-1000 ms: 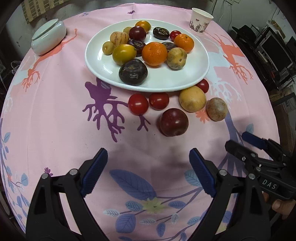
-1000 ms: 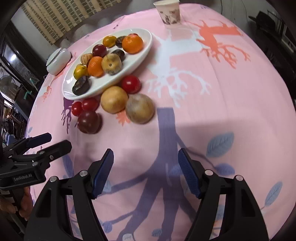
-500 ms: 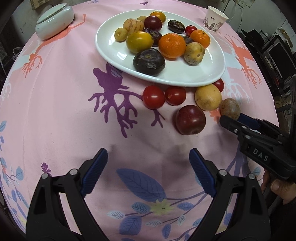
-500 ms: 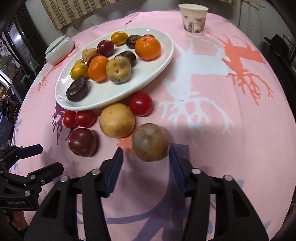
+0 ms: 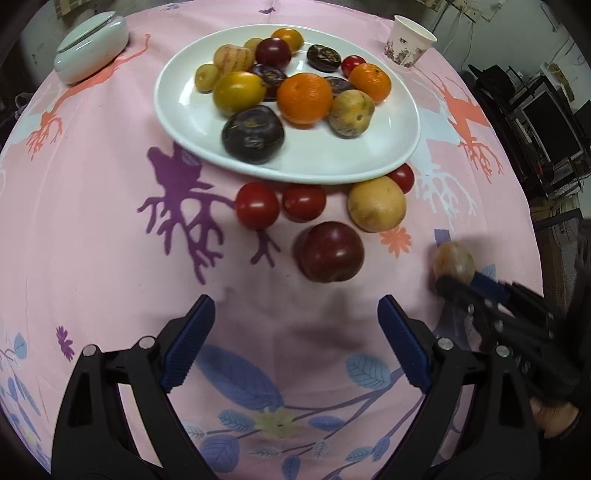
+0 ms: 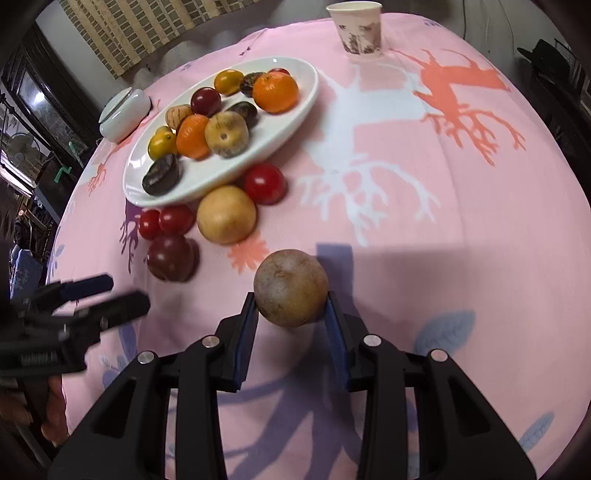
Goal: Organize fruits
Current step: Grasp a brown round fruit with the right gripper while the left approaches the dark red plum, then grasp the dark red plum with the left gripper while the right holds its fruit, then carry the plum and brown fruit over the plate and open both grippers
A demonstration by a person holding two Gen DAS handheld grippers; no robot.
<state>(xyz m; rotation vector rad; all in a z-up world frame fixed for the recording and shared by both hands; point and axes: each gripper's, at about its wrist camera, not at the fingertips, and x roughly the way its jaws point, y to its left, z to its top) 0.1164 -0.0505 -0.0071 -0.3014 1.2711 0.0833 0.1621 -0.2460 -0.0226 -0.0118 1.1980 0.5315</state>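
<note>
My right gripper (image 6: pixel 291 314) is shut on a round brown fruit (image 6: pixel 290 287) and holds it just above the pink cloth; the same fruit (image 5: pixel 453 260) shows at the tip of that gripper in the left wrist view. A white oval plate (image 5: pixel 388 155) holds several fruits, among them oranges (image 5: pixel 304 96) and dark plums. Beside the plate on the cloth lie a dark red plum (image 5: pixel 330 251), a yellow-tan fruit (image 5: pixel 376 208) and three red tomatoes (image 5: pixel 257 205). My left gripper (image 5: pixel 295 332) is open and empty, short of the plum.
A paper cup (image 6: pixel 356 26) stands at the far edge of the round table. A white lidded dish (image 5: pixel 92 46) sits at the far left. The table edge drops off to the right, with dark furniture (image 5: pixel 535 110) beyond.
My right gripper closed on the brown fruit and drew it back from the other loose fruits. My left gripper moved a little closer to the plate.
</note>
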